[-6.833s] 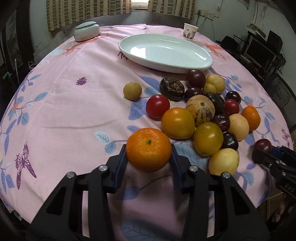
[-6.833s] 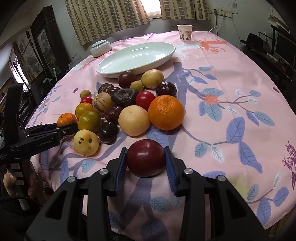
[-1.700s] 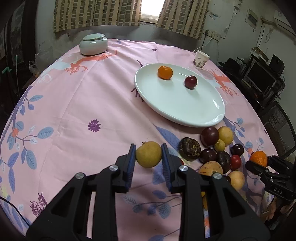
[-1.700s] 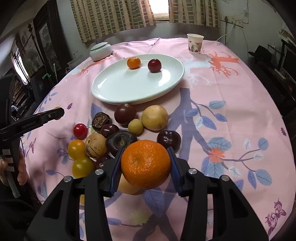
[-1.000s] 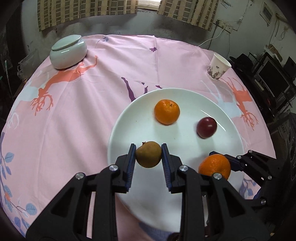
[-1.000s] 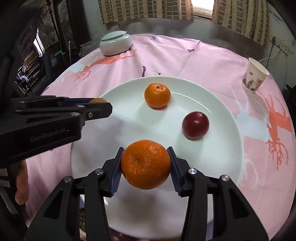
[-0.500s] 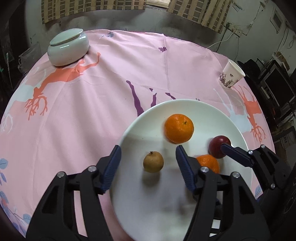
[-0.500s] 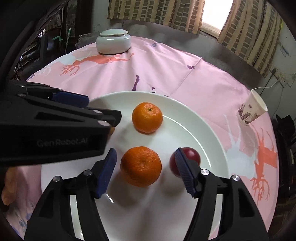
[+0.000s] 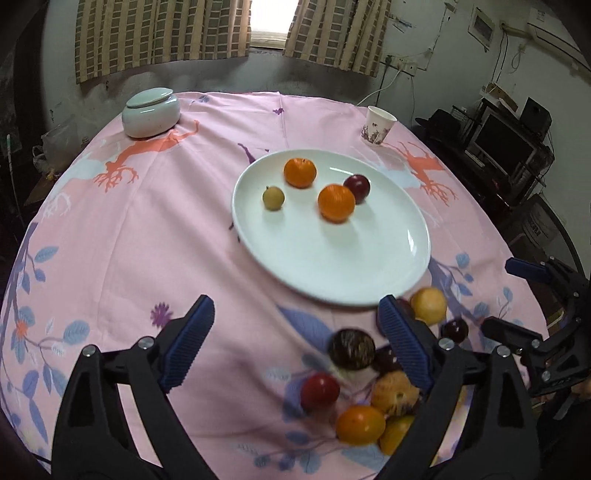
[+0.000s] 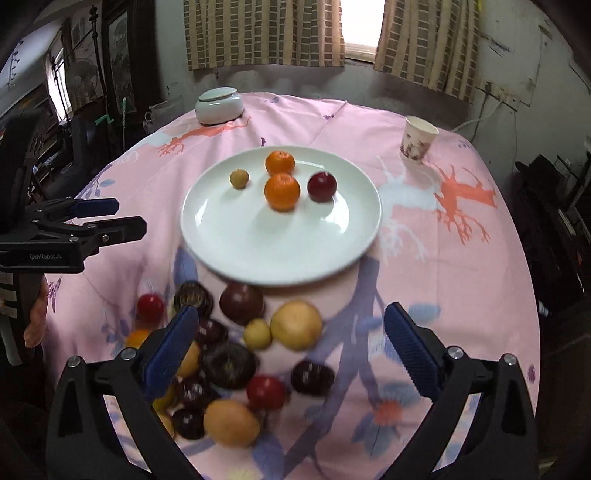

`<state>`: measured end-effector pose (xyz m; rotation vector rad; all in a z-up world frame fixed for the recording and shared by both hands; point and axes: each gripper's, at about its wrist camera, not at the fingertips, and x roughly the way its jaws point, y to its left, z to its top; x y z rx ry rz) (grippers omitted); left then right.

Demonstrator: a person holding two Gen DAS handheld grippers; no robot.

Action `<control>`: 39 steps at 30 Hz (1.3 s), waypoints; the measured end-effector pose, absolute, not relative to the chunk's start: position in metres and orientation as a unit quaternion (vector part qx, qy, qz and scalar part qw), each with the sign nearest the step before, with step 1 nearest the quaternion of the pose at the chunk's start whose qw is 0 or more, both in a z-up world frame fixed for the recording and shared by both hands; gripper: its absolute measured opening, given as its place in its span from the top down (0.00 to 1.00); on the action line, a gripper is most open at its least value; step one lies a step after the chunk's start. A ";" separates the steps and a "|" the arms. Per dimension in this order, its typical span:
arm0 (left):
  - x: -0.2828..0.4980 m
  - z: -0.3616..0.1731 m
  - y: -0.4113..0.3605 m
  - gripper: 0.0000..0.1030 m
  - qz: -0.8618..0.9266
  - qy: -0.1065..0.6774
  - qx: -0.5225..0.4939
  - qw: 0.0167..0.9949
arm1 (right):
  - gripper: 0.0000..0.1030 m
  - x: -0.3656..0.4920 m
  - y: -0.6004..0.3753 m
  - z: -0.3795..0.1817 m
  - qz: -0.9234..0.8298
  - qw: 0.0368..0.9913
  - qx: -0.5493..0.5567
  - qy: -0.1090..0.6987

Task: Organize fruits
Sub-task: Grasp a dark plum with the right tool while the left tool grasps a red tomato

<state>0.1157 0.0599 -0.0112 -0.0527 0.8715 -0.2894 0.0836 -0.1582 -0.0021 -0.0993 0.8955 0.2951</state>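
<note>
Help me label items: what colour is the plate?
White; the plate shows best in the right wrist view.

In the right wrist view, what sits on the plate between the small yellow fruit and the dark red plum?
In the right wrist view, the nearer orange sits between the small yellow fruit and the plum on the plate.

Lidded pot (image 9: 150, 112), paper cup (image 9: 379, 126) (both upright), curtains (image 10: 264, 33).

Both wrist cameras are looking down from the table's near side, sharing the far white oval plate (image 9: 402, 280) (image 10: 207, 251).
</note>
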 end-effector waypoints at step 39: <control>0.081 -0.069 0.051 0.08 -0.074 0.469 0.036 0.879 | 0.66 0.014 -0.209 -0.062 0.081 0.881 0.054 0.463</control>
